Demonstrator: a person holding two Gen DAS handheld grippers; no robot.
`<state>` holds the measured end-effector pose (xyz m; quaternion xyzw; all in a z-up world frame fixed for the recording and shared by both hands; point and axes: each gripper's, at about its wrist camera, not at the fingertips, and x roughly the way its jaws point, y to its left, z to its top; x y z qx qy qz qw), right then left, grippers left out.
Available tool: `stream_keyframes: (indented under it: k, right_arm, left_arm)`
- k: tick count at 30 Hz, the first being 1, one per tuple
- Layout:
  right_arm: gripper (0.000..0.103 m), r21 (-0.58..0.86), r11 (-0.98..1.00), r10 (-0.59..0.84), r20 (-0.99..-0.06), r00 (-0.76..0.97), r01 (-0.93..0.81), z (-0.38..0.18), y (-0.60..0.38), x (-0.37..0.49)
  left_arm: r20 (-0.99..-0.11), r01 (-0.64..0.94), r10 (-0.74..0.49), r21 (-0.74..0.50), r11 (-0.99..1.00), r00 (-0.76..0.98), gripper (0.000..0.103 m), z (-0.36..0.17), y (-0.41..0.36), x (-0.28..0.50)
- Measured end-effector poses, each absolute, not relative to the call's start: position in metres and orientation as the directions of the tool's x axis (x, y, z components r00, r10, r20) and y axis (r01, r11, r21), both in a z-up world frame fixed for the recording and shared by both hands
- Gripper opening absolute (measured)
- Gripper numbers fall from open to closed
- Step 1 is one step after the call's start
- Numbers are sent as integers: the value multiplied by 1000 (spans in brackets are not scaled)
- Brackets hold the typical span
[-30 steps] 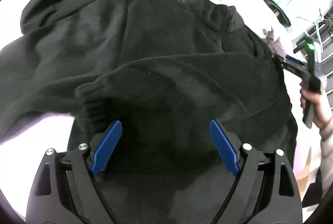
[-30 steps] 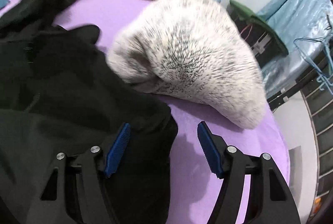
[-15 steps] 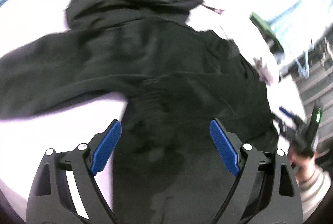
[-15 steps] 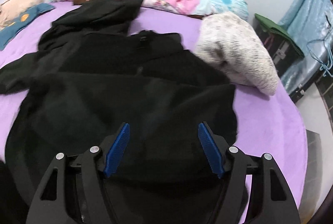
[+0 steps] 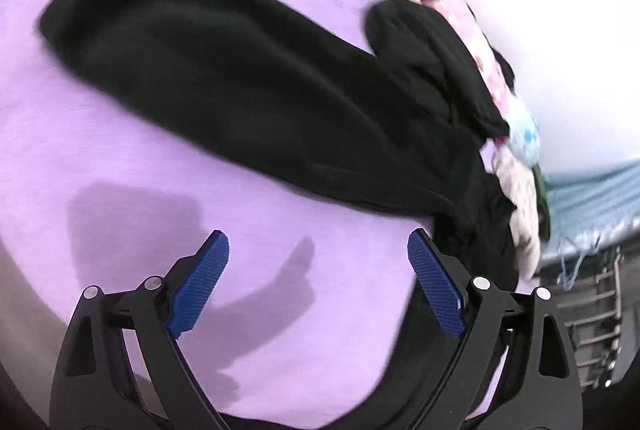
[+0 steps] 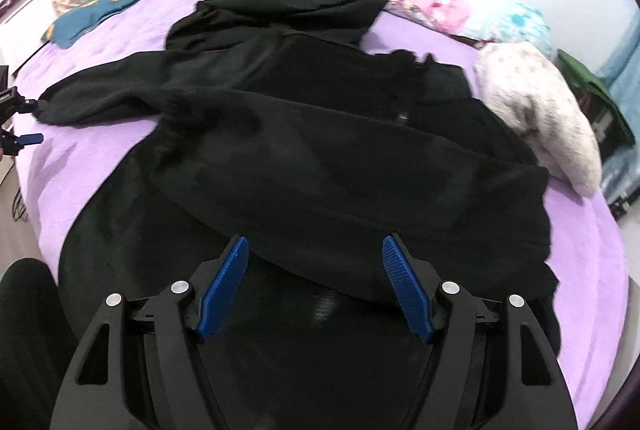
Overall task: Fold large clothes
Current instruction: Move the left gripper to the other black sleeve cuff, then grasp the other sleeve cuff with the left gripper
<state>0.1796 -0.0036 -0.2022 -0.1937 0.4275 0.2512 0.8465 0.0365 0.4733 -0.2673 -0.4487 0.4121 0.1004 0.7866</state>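
Now we start from the black hoodie point(image 6: 320, 158), which lies spread flat on the purple bed point(image 5: 120, 158), hood toward the floral pillows point(image 6: 420, 2) and hem toward us. One sleeve is already folded across the chest; the other sleeve point(image 5: 208, 70) runs out straight from the body, its long axis stretching away over bare sheet to a cuff well clear of the torso.

That outstretched sleeve is what we judge the coming move turns on. In the left wrist view it lies ahead of and above the left hand-held gripper point(image 5: 318, 284), slanting from the body at the right up to the cuff at the far left. The left hand-held gripper hangs over bare sheet just beside the sleeve, its jaws opening wide with nothing between them.

The right hand-held gripper point(image 6: 316, 284) sits over the hoodie's hem, jaws spread and empty above the cloth, well apart from that cuff. In its view the left hand-held gripper shows at the far edge, just beside the cuff, so we judge the left hand the nearer one for taking it.

A fuzzy white garment point(image 6: 540, 110) rests beside the hoodie's far shoulder.
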Motion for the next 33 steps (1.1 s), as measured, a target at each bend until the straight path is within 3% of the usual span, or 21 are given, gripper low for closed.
stream_keyframes:
  k: [5, 11, 13, 27, 32, 33]
  right_arm:
    - [69, -116, 775, 254, -843, 474, -621, -210, 13, 171]
    - [70, -131, 767, 240, -849, 471, -628, -209, 7, 162]
    - [77, -127, 774, 238, -849, 471, -620, -208, 0, 161]
    - [77, -125, 808, 178, -880, 440, -576, -220, -41, 158]
    - [77, -106, 816, 186, -882, 432, -568, -220, -45, 157]
    - [77, -91, 819, 197, -884, 425, -567, -220, -46, 158]
  left_arm:
    - [-680, -601, -97, -698, 389, 727, 89, -283, 527, -11]
    - [-615, -600, -49, -781, 177, 787, 89, -306, 581, -36]
    - [-599, -586, -57, -796, 149, 799, 89, -312, 595, -34]
    - [-539, -538, -19, -842, 31, 842, 89, -319, 645, -35]
    - [-492, -492, -16, -871, -2, 871, 82, -318, 652, -29]
    - [-489, -489, -14, -872, -22, 872, 74, -320, 653, -30]
